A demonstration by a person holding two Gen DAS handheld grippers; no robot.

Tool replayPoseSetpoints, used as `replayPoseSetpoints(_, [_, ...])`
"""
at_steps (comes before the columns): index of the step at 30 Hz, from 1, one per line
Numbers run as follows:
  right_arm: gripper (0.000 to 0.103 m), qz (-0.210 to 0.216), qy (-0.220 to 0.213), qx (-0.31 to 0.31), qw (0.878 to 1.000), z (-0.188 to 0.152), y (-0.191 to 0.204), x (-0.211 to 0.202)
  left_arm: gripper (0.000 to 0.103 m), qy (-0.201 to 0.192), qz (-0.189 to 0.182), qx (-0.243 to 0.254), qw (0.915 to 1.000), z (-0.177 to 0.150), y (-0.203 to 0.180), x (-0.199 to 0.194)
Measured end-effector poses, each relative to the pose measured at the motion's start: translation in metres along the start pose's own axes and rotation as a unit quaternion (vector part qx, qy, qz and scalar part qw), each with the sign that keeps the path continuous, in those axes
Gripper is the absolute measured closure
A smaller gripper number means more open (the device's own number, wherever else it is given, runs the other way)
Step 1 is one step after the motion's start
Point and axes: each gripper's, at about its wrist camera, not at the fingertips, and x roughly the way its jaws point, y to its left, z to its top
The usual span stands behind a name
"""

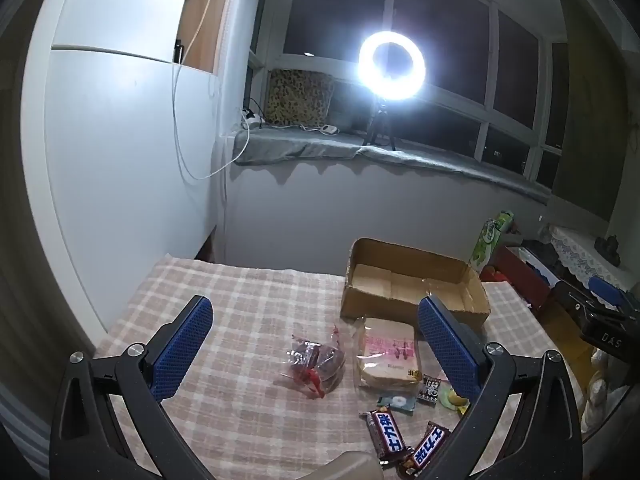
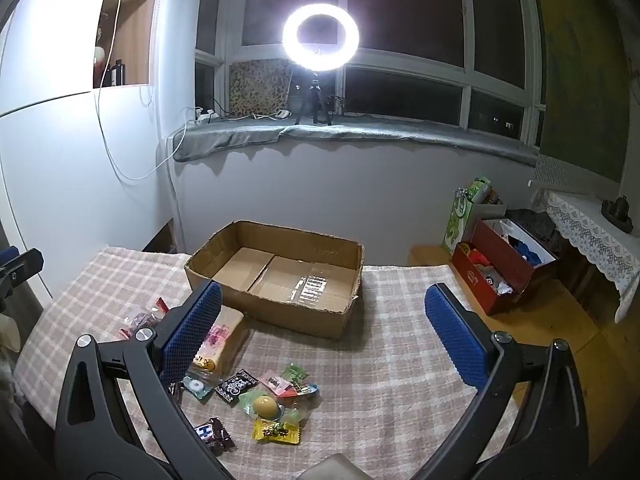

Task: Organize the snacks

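Observation:
An open cardboard box (image 2: 280, 280) sits at the back of the plaid-covered table (image 2: 400, 360); it also shows in the left wrist view (image 1: 412, 284) and looks empty. In front of it lie a wrapped bread pack (image 1: 386, 350), a clear bag with red trim (image 1: 316, 360), two chocolate bars (image 1: 386, 432) and several small wrapped sweets (image 2: 272, 396), among them an egg-shaped snack (image 2: 265, 405) and a yellow packet (image 2: 277, 430). My left gripper (image 1: 316, 344) is open above the clear bag. My right gripper (image 2: 324, 340) is open above the table before the box.
A ring light (image 2: 320, 38) on a tripod stands on the window sill behind. To the right of the table, on the floor, are a red box of items (image 2: 504, 268) and a green carton (image 2: 464, 216). A white cabinet (image 1: 120, 160) stands at the left.

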Motion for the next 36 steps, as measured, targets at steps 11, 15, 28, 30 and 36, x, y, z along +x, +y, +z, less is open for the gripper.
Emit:
replayPoseSetpoints(11, [0.000,-0.001,0.000,-0.001,1.000,-0.0009,0.0013,0.0000,0.001,0.000,-0.002,0.001,1.0000,0.0001,-0.0030,-0.0022])
replayPoseSetpoints(15, [0.000,-0.001,0.000,-0.002,1.000,-0.0011,0.0017,-0.0006,0.001,0.001,-0.002,0.003,1.0000,-0.0006,-0.0033,-0.0021])
replayPoseSetpoints(28, [0.000,-0.001,0.000,-0.002,1.000,-0.0013,0.0012,-0.0001,0.001,0.001,-0.003,0.004,1.0000,-0.0018,-0.0064,-0.0028])
replayPoseSetpoints(30, [0.000,0.000,0.001,-0.002,1.000,-0.0027,0.0024,0.0000,0.001,0.002,-0.004,0.003,1.0000,-0.0020,-0.0064,-0.0028])
replayPoseSetpoints(36, [0.000,0.001,0.002,-0.003,1.000,-0.0061,0.0020,0.0008,0.001,0.002,-0.004,0.004,1.0000,-0.0042,-0.0082,-0.0026])
